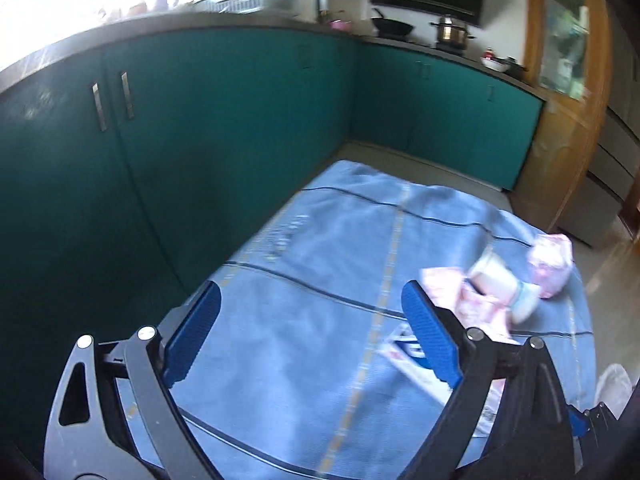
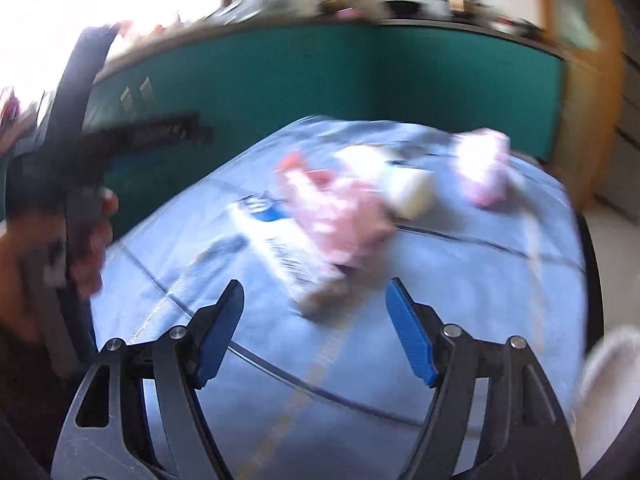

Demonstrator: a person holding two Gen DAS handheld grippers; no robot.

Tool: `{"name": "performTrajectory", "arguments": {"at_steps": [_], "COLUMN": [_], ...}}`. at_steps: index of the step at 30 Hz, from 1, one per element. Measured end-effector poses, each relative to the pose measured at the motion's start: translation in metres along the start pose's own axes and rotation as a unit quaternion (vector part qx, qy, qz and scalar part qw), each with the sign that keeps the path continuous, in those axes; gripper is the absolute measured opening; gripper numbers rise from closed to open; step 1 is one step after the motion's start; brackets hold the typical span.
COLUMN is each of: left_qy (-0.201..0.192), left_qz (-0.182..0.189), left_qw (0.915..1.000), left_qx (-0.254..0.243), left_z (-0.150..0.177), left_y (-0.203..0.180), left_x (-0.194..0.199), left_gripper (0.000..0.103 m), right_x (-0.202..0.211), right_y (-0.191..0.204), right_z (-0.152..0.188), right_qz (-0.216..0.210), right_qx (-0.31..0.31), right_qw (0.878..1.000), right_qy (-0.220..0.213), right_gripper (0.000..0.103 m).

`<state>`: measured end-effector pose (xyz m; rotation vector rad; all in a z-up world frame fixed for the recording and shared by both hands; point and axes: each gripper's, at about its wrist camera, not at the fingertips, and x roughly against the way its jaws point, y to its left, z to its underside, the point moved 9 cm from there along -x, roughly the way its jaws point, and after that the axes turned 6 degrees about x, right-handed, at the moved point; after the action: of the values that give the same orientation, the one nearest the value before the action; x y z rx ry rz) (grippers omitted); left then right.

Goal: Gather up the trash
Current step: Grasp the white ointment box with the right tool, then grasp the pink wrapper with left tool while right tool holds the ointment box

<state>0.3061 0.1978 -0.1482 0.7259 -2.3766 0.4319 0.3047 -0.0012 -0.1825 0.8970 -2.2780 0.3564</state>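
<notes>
Trash lies in a loose heap on a blue cloth (image 1: pixel 300 240) over a table. It holds a pink wrapper (image 1: pixel 444 284), a white cup (image 1: pixel 496 276) on its side, a crumpled pink bag (image 1: pixel 550 264) and a flat blue-and-white packet (image 1: pixel 400 354). My left gripper (image 1: pixel 312 292) is open over bare cloth, left of the heap, with its right finger in front of the packet. The right wrist view is blurred. There my right gripper (image 2: pixel 315 286) is open and empty, just short of the packet (image 2: pixel 272 236), wrapper (image 2: pixel 340 208), cup (image 2: pixel 412 192) and bag (image 2: pixel 484 172).
Teal cabinets (image 1: pixel 240 100) run behind the table under a counter with a wok (image 1: pixel 392 28) and a pot (image 1: pixel 452 34). A wooden cupboard (image 1: pixel 568 80) stands at the right. A hand (image 2: pixel 92 240) holding the left gripper fills the left of the right wrist view.
</notes>
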Motion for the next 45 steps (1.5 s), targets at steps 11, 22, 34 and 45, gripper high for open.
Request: {"name": "performTrajectory", "arguments": {"at_steps": [11, 22, 34, 45], "left_qy": [0.042, 0.054, 0.094, 0.117], "left_qz": [0.004, 0.059, 0.232, 0.280], "left_qw": [0.9981, 0.9953, 0.9609, 0.9245], "left_qx": [-0.045, -0.055, -0.119, -0.230], "left_z": [0.007, 0.015, 0.035, 0.082], "left_y": [0.023, -0.011, -0.140, -0.212], "left_x": [-0.028, -0.022, -0.027, -0.040], "left_gripper": [0.092, 0.093, 0.095, 0.095], "right_x": [-0.081, 0.000, 0.055, 0.026], "right_y": [-0.004, -0.036, -0.100, -0.087], "right_z": [-0.008, 0.035, 0.093, 0.091], "right_qz": [-0.042, -0.011, 0.062, 0.085], "right_qx": [-0.021, -0.090, -0.154, -0.107], "right_qw": [0.996, 0.994, 0.984, 0.986], "right_qy": [0.075, 0.062, 0.066, 0.091], "right_gripper": [0.062, 0.045, 0.058, 0.060]}}
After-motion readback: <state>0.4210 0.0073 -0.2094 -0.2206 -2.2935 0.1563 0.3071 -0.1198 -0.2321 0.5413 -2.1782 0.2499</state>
